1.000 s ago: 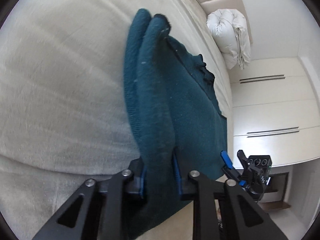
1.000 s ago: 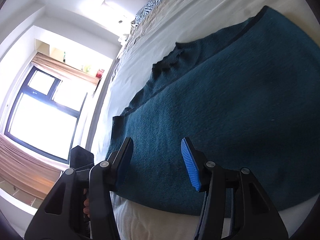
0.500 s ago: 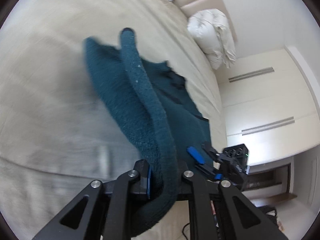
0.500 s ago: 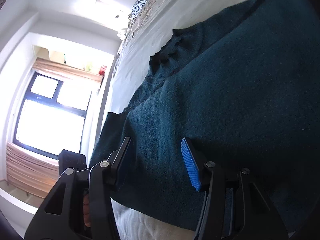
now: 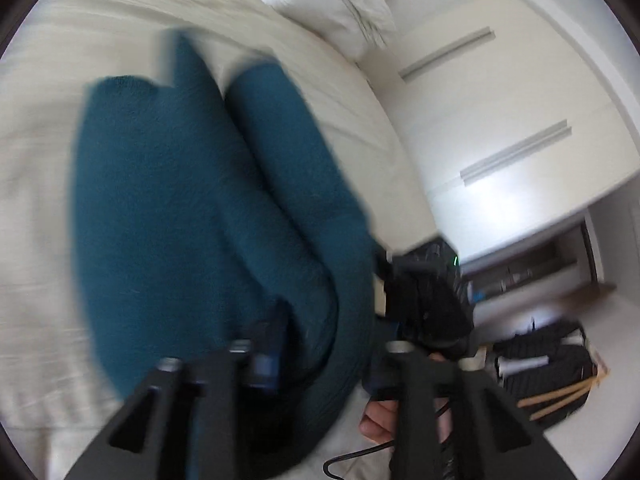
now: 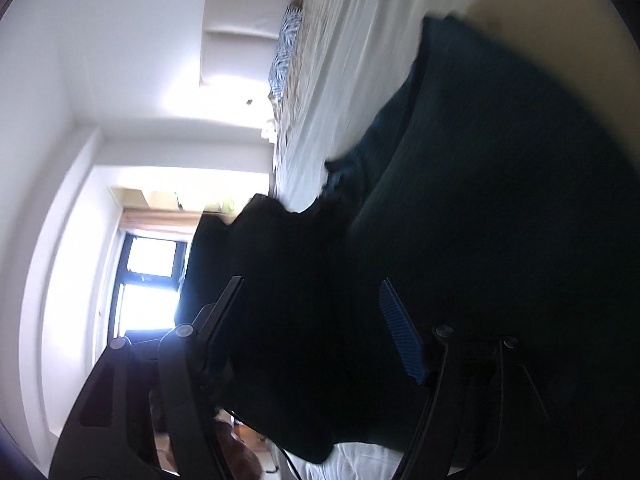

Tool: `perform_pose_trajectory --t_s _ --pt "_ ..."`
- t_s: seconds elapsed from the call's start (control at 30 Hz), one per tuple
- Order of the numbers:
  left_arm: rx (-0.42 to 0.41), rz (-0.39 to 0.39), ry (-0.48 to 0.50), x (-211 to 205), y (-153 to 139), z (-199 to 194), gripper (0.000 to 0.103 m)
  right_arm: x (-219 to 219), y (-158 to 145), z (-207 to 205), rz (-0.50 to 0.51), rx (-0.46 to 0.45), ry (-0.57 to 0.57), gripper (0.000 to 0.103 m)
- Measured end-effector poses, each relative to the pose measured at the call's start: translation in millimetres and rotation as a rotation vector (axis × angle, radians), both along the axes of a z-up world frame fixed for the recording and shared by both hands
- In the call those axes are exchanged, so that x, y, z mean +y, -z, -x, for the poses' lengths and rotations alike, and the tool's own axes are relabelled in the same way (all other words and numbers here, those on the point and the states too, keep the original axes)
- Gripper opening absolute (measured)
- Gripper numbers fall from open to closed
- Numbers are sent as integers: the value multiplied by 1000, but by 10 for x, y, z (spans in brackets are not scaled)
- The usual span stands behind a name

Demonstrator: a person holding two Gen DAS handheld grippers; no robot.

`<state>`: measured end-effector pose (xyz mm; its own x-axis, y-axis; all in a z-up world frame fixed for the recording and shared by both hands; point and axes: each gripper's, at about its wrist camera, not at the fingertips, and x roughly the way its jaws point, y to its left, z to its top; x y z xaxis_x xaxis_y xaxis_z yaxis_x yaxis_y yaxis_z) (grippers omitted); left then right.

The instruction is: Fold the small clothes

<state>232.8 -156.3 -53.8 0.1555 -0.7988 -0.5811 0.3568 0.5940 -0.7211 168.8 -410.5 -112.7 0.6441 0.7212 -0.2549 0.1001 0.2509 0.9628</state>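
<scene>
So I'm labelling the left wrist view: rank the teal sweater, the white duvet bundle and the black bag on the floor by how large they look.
1. teal sweater, by far the largest, though it lies nearest the camera.
2. white duvet bundle
3. black bag
The last two look close in size; blur makes their order unsure.

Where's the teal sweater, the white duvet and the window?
Sweater [image 5: 168, 200]: left wrist view, its flat body.
Duvet [image 5: 332, 4]: left wrist view, its bundled middle.
Window [image 6: 150, 280]: right wrist view, its bright pane.

Both cameras sit close above the teal sweater [image 5: 168, 208] on the bed [image 5: 40, 128], one facing the wardrobe [image 5: 500, 128], one facing the window [image 6: 152, 280].
</scene>
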Motion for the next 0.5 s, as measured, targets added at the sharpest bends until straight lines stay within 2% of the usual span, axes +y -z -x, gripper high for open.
perform_pose_trajectory --t_s 0.07,0.1,0.17,0.3,0.4,0.5 --pt "17 39 17 -78 83 42 51 -148 29 18 -10 15 21 68" --pt "19 61 16 -72 104 66 57 -191 40 25 -11 18 23 70" --pt "5 55 -13 39 118 93 64 -265 76 33 8 39 21 74" --pt "-3 70 -67 340 122 100 67 -318 128 11 -14 39 4 72" --pt "-1 67 -105 408 123 95 67 -255 63 -44 54 41 -27 72" --pt "19 85 -128 550 194 155 67 -34 -56 -136 214 59 -103 72"
